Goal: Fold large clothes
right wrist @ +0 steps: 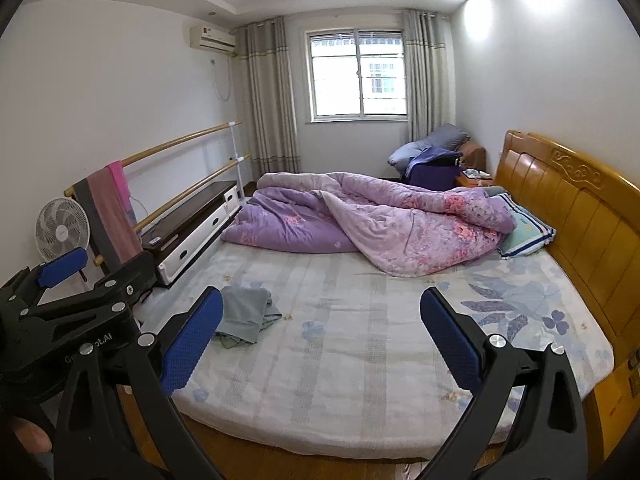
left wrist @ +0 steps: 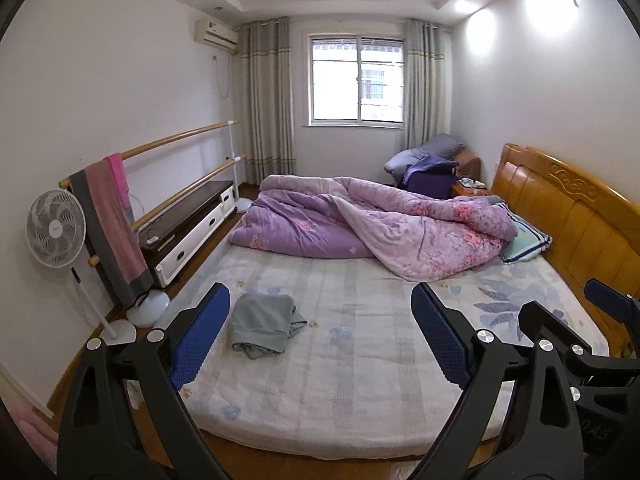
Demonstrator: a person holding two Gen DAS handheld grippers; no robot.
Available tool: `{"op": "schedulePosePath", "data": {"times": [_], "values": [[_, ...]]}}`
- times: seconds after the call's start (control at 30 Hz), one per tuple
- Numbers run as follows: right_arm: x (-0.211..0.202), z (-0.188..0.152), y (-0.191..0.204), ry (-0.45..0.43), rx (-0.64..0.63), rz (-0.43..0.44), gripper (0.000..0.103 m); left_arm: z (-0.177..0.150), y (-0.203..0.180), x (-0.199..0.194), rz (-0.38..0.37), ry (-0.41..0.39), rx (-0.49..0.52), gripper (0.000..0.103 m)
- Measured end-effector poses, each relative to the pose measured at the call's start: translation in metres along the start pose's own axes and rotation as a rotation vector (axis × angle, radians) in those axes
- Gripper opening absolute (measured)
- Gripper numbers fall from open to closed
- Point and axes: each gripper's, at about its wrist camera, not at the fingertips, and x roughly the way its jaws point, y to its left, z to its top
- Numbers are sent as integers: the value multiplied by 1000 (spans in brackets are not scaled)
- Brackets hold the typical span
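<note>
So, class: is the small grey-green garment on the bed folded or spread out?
Loosely folded: the small grey-green garment sits as a compact, layered bundle with rumpled edges, not spread flat.

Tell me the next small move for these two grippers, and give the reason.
Probably bring the left gripper forward and down to the crumpled grey garment near the bed's left edge. Both it and the right gripper are open, empty, and held short of the bed, and the garment lies bunched, not spread.

White walls are enclosing a bed (left wrist: 340, 380) with wooden headboard (left wrist: 568, 208); daylight is entering the curtained window (left wrist: 356, 80); a fan (left wrist: 56, 234) is standing left.
</note>
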Motion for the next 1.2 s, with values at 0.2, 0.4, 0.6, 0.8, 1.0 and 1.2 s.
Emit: {"op": "schedulePosePath", "data": {"times": [0.2,0.4,0.6,0.8,1.0,1.2], "values": [[-21,-1,30,-17,22,-30,95,6,36,-23,-51,-8,24,92],[-33,4,52,-25,19,-37,95,12,59,-37,-55,-25,40,92],[-38,7,64,-18,19,-46,95,14,68,-44,-56,-28,39,92],[-37,8,68,-23,16,-52,95,18,72,-44,-54,-36,47,92],[-39,8,73,-23,12,-53,95,16,69,-47,-49,-36,46,92],[-38,11,73,-23,6,-55,95,20,73,-44,-55,-34,45,92]]}}
